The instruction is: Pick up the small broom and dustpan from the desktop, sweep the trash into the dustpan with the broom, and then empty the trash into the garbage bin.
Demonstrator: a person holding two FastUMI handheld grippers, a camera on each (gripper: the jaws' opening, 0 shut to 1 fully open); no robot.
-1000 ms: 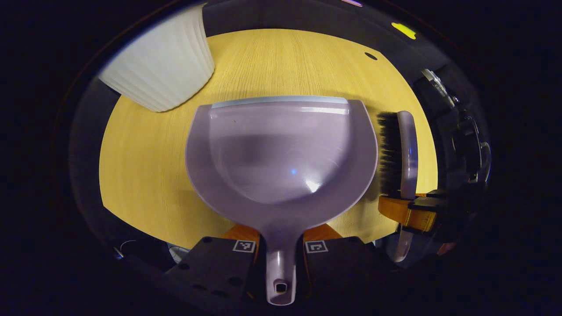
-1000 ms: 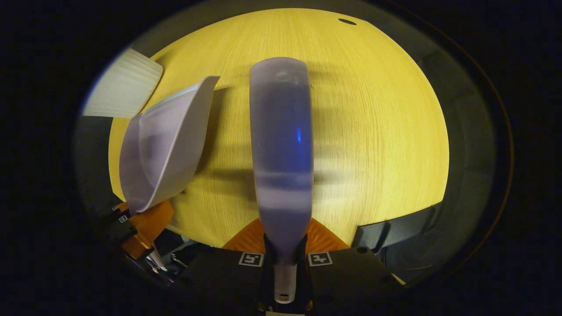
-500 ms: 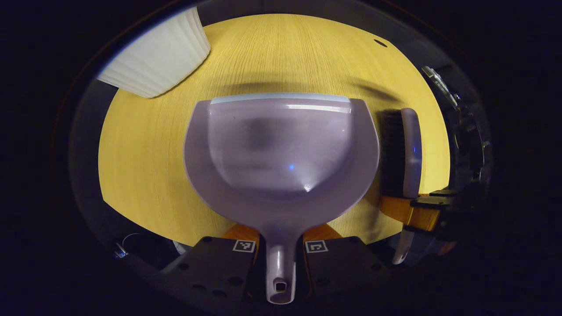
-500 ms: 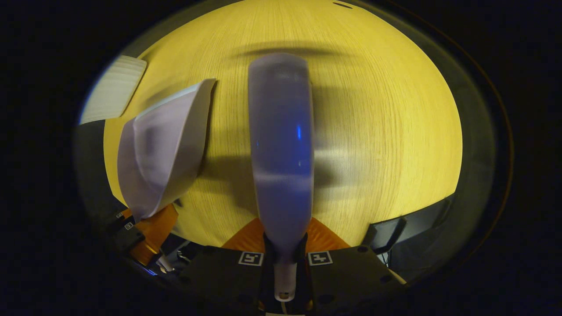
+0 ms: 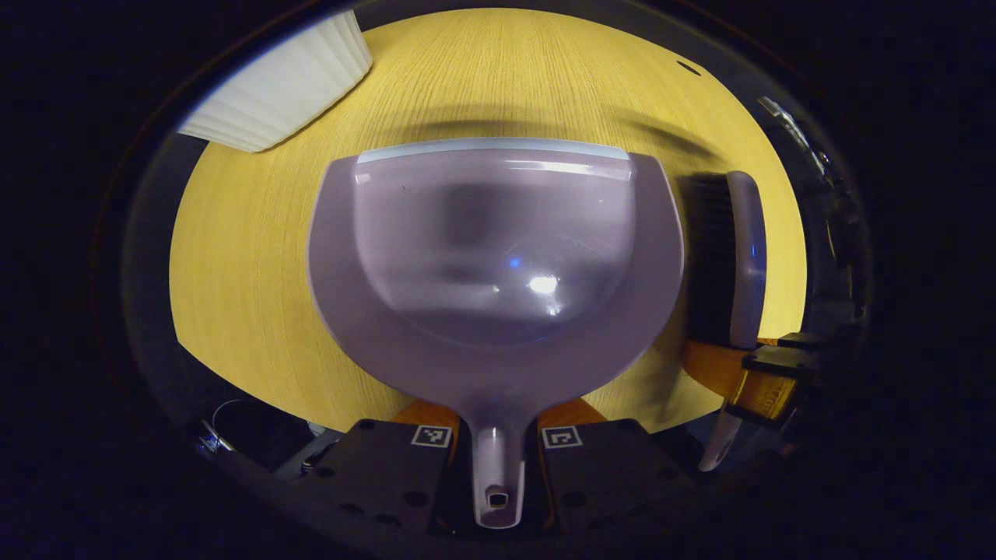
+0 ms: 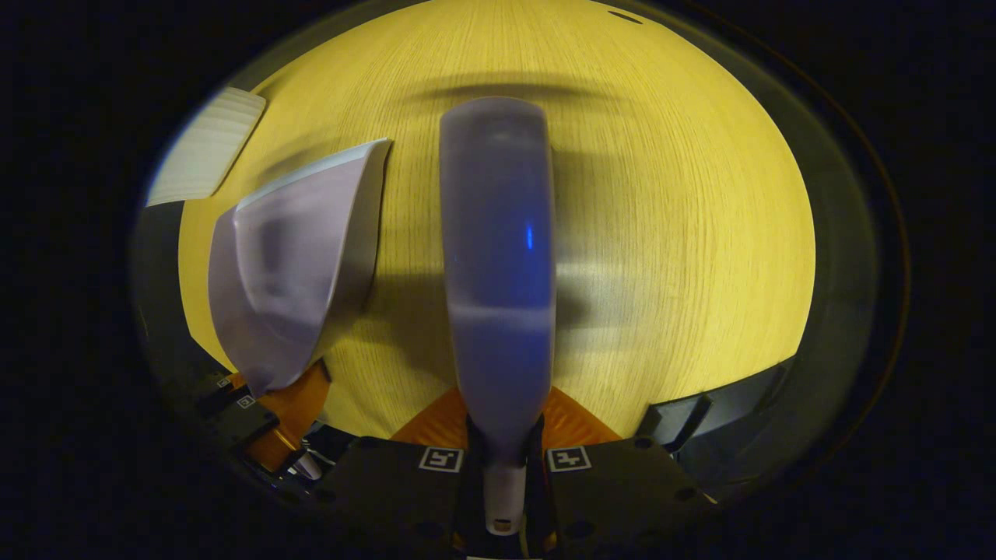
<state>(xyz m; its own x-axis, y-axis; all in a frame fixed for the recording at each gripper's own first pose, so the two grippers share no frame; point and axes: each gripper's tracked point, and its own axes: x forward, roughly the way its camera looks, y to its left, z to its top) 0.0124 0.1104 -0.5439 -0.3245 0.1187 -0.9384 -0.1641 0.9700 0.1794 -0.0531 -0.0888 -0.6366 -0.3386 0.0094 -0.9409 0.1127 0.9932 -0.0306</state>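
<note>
Gripping the dustpan (image 5: pixel 498 257) by its narrow handle, the left gripper (image 5: pixel 498 435) has both fingers pressed on the stem at 6 o'clock in the left gripper view. We see the pale lilac pan spread wide over the yellow wooden desktop (image 5: pixel 249 272), its flat front lip toward 12 o'clock. Whether that lip touches the wood we cannot tell. The scoop looks bare, with a glint of light near its middle.

At 3 o'clock in the same view we find the small broom (image 5: pixel 735 257), dark bristles facing the pan's side wall and just beside it. Its handle runs down through the fingers of the right gripper (image 5: pixel 747 381) at about 4 o'clock.

In the right gripper view, the right gripper (image 6: pixel 504 451) is closed on the broom's (image 6: pixel 498 257) handle at 6 o'clock, and the broom's smooth lilac back rises straight to 12 o'clock, hiding the bristles. The dustpan (image 6: pixel 288 272) sits at 9 o'clock, seen edge-on and tilted, with the left gripper (image 6: pixel 272 420) below it at 8 o'clock.

A white ribbed garbage bin (image 5: pixel 280 85) stands at 11 o'clock in the left gripper view, well apart from the pan. We see it again at 10 o'clock (image 6: pixel 206 148) in the right gripper view.
</note>
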